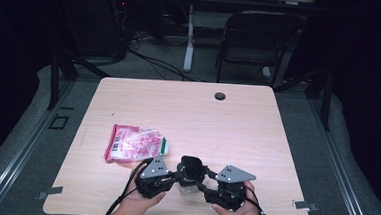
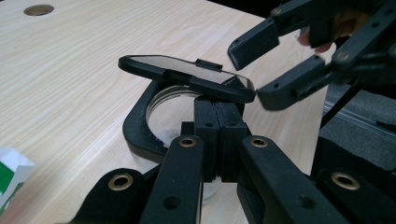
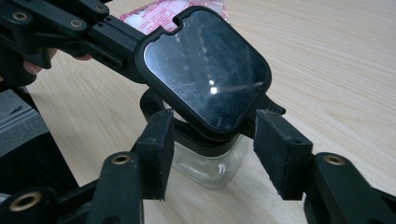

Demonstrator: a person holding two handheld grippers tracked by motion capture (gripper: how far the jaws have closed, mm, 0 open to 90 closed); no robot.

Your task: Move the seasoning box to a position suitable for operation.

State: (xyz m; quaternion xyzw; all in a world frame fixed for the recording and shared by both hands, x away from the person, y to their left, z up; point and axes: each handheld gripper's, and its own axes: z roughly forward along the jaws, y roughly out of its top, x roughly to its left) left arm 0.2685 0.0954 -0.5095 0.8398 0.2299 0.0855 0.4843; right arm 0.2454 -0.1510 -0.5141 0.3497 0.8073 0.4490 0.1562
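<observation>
Nearest the camera, two hands came in from the bottom edge of the high view, each around a black hand-held gripper topped with a grey three-cornered plate. Furthest left on the pale wood-grain surface (image 1: 188, 107) lay a crinkled plastic packet (image 1: 135, 143), pink and white with a green corner, flat and well apart from the front edge. Just to its right, the left hand-held gripper (image 2: 215, 140) had its matte black jaws pressed together, clamped on the black rim beside the hinge of a clear glass jar (image 3: 210, 165). That jar, square with rounded corners and thick glossy walls, stood upright near the front edge of the surface, between the two tools. Its lid (image 3: 208, 70), a rounded-square pane in a black plastic frame, dusty and reflective, stood tilted up over the round mouth. On the right, the right hand-held gripper (image 3: 212, 149) had its blocky jaws spread wide either side of the lid's front edge, holding nothing.
</observation>
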